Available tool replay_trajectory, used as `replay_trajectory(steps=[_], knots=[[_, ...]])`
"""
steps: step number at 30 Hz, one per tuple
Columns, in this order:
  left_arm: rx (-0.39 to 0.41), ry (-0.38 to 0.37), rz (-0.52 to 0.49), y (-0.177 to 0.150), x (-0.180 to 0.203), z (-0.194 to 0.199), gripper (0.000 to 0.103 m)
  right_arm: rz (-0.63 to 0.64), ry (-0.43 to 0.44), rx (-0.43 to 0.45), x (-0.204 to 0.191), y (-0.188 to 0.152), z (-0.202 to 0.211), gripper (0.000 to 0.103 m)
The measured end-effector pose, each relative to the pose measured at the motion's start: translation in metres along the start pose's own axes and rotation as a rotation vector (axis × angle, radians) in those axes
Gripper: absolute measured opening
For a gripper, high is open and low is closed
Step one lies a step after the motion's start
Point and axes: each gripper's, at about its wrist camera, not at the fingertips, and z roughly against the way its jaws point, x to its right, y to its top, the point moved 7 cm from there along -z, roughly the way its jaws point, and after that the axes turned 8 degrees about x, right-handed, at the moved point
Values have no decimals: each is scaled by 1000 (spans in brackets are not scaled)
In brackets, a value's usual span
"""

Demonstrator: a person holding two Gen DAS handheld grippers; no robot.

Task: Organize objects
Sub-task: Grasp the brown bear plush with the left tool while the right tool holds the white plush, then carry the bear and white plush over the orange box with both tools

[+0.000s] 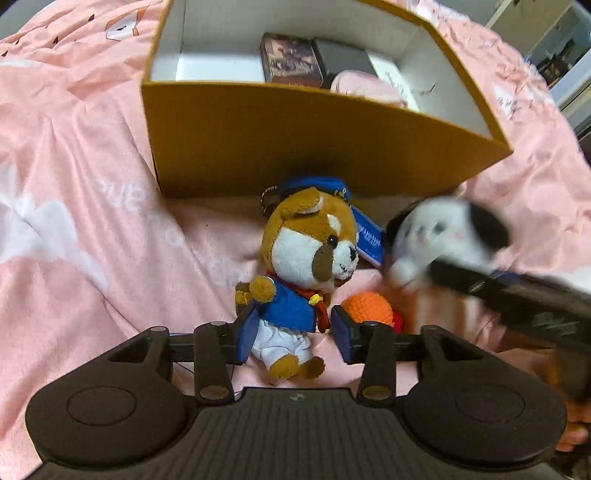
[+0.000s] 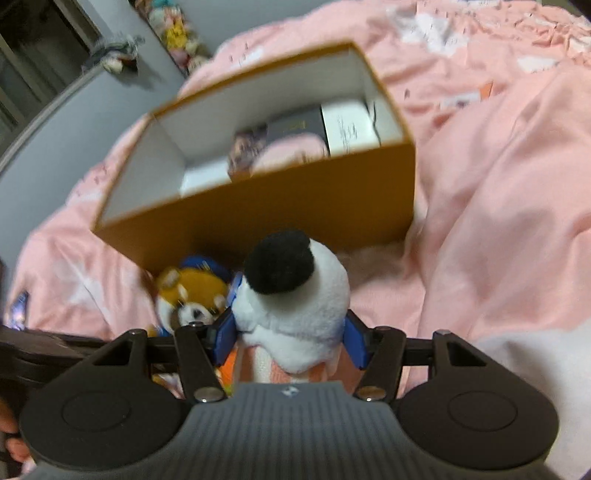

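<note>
Bed scene, pink blanket [image 1: 92, 206] under everything. Open mustard-yellow box [image 1: 295, 147] with a white inside sits on the blanket, near wall facing both grippers. Inside the box: a dark printed tin or small box [image 1: 290, 59], a black box [image 1: 343, 57] beside it, a white box [image 2: 349, 129] at one end, and something soft and pink [image 1: 365, 88] in front of those.

Brown-and-white plush dog [image 1: 306, 251] with a blue cap and blue vest lies on the blanket just in front of the box's near wall, head toward the box, feet toward the left gripper. Paper tag [image 1: 367, 236] by its head. Orange knitted ball [image 1: 369, 308] next to its body.

Left gripper [image 1: 291, 332]: fingers part open, straddling the dog's lower body; the blue pads flank the white trousers, with a gap visible on the right side, so no clamp shows. No earlier view to compare.

Right gripper [image 2: 290, 338]: fingers closed around a white plush with black ears [image 2: 295, 295], pads pressing into both its sides; the plush is held off the blanket, in front of the box wall, just beside the dog. It's blurred in the left wrist view, with pink-orange striped clothing below the head.

Room behind: grey wall, shelf with small toys [image 2: 173, 33], too blurry to identify.
</note>
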Motion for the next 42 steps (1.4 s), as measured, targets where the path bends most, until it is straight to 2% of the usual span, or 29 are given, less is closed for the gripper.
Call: replay_trajectory(steps=[2, 6, 10, 13, 17, 22, 29, 37, 42], knots=[[19, -19, -30, 3, -2, 8, 58, -14, 4, -26, 4, -7, -3, 61], [40, -14, -214, 7, -1, 20, 60, -28, 8, -49, 8, -9, 0, 64], [14, -29, -338, 10, 4, 13, 62, 6, -16, -60, 5, -10, 5, 66], [28, -44, -347, 10, 7, 4, 61, 30, -44, -60, 3, -9, 12, 66], [47, -80, -300, 15, 9, -5, 58, 34, -75, -61, 4, -3, 17, 68], [53, -92, -256, 16, 8, -10, 49, 55, -119, -61, 0, -2, 14, 68], [72, -85, -197, 11, 8, -13, 46, 72, -159, -71, 8, -7, 4, 67], [96, -48, -219, 3, 14, -20, 43, 57, -127, -69, 17, -14, -4, 62], [128, -61, -193, 1, 12, -6, 39, 45, -111, -42, 14, -12, 8, 57]])
